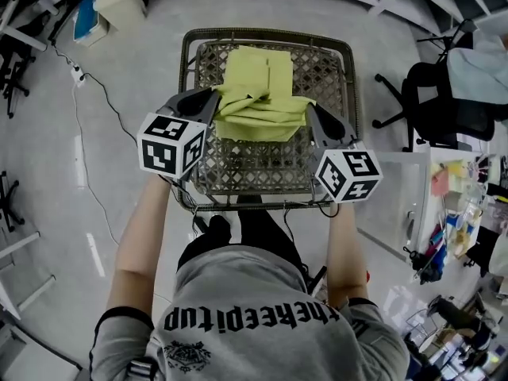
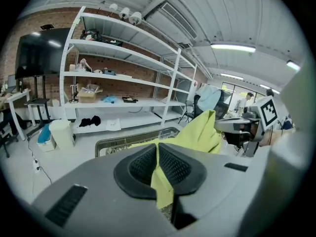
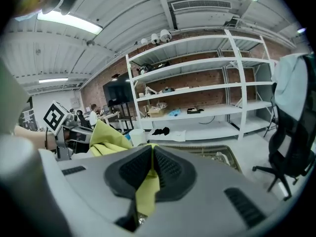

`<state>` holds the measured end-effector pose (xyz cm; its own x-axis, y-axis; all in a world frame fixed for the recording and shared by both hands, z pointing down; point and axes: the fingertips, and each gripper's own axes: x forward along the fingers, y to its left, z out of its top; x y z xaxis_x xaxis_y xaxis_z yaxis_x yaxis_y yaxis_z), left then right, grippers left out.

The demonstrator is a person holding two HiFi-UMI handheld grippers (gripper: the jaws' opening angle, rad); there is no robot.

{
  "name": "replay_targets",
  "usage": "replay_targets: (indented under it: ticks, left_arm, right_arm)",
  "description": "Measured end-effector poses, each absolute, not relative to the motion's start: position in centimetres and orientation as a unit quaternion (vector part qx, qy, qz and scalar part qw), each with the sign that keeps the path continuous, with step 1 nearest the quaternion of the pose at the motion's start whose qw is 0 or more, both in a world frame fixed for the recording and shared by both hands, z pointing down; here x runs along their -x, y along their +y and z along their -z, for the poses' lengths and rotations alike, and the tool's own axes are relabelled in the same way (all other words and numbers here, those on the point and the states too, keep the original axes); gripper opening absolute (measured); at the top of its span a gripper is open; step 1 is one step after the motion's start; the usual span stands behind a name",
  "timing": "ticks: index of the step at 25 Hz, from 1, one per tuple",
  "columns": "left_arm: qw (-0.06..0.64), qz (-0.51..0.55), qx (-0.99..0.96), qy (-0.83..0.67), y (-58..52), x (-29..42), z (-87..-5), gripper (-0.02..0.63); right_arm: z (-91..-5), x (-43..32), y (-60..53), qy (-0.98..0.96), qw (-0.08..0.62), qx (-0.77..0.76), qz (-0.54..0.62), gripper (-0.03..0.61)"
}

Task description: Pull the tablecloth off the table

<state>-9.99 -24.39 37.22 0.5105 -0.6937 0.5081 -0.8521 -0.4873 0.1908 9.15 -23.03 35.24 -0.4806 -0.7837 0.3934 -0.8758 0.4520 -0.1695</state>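
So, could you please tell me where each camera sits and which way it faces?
Head view: on the head, looking steeply down at the table and tablecloth; arms, torso, left gripper, right gripper show.
Left gripper view: on that gripper, facing the shelves; its jaws pinch tablecloth.
Right gripper view: likewise, facing the same shelves.
Shared: all three show the tablecloth.

A workshop-style lab: brick wall [image 3: 212, 78], white metal shelving [image 2: 123, 101], office chair [image 1: 432, 101], large screen [image 2: 42, 51].
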Motion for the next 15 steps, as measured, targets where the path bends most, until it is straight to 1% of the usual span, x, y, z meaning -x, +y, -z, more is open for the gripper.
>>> replay_targets:
  ticks: [8, 15]
  left_arm:
    - [0.266, -0.190, -0.821, -0.468, -30.9, 9.9, -40.2, 0.026]
    - [0.273, -0.213, -0.808, -0.477, -34.9, 9.5, -43.5, 0.026]
  right_arm:
    - [-37.9, -9.3, -30.1, -0.844, 0.140, -0.474, -0.208, 0.025]
    - [-41.0, -9.4, -34.2, -0.839, 0.147, -0.467, -0.235, 0.025]
